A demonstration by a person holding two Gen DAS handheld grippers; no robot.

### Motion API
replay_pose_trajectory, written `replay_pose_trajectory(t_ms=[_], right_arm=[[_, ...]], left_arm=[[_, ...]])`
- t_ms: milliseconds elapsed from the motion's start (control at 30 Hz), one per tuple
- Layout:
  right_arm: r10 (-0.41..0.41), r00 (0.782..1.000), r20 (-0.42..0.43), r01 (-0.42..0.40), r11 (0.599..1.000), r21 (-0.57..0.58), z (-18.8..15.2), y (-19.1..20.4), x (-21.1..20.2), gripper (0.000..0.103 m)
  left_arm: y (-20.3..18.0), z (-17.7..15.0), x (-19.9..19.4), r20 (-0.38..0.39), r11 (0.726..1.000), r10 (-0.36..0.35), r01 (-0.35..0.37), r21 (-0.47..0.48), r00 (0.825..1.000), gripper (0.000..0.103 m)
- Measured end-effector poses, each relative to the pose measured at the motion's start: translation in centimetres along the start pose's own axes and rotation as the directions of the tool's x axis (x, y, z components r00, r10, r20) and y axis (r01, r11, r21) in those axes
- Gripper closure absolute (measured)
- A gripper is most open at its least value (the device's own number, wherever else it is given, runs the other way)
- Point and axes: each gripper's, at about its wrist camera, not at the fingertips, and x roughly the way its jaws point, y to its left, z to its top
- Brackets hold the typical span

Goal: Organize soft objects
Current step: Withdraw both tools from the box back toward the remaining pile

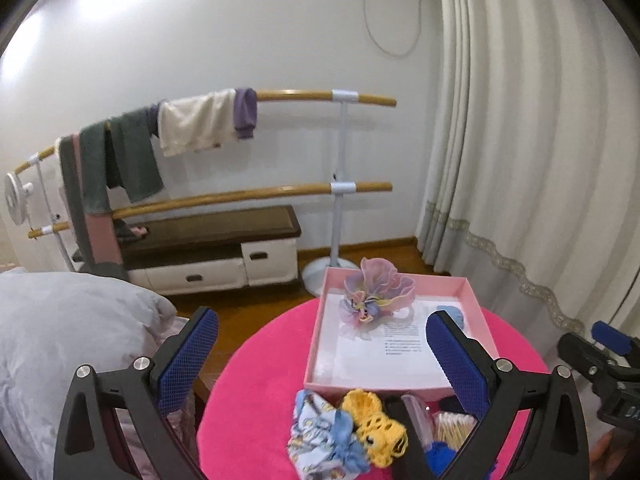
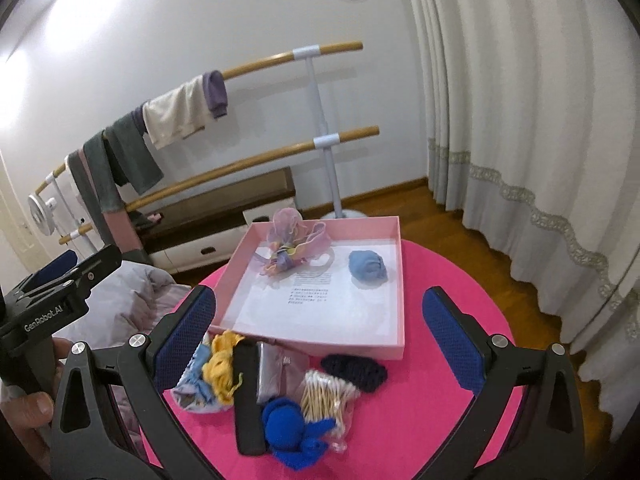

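Observation:
A shallow pink box (image 2: 360, 346) stands on a round pink table (image 2: 440, 400). Inside lie a lilac organza scrunchie (image 2: 292, 248) and a light blue soft ball (image 2: 368, 266). In front of the box lie a yellow knitted piece (image 2: 222, 364), a blue patterned scrunchie (image 2: 196, 392), a dark navy knitted piece (image 2: 354, 368) and a royal blue knitted piece (image 2: 292, 428). My right gripper (image 2: 320, 340) hovers open above this pile, holding nothing. My left gripper (image 1: 322, 360) is open too, over the box's (image 1: 316, 340) near edge, above the patterned scrunchie (image 1: 324, 436) and yellow piece (image 1: 376, 420).
A black bar (image 2: 246, 396), a silver packet (image 2: 268, 372) and a bag of cotton swabs (image 2: 324, 396) lie among the soft items. A grey duvet (image 1: 72, 340) lies left; a rail with draped clothes (image 1: 192, 124), a low bench (image 1: 208, 240) and curtains (image 1: 520, 160) stand behind.

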Motion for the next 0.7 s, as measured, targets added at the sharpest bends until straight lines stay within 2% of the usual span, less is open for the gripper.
replay_pose_trajectory(t_ms=[467,700], right_arm=[[-0.038,0.994,0.106,0.038,0.999,0.004,-3.8,0.5,-6.8,0.0],[-0.049,0.99,0.132,0.05,0.999,-0.001,-5.6,0.6,-8.1,0.0]], left_arm=[[-1.4,-8.7,-9.9,0.101,1.0,-0.001,-0.001,0.016,0.995,0.0],[-1.7,-11.8,-12.0,0.125,1.0,0.02,-0.02,-0.002,0.992,0.0]])
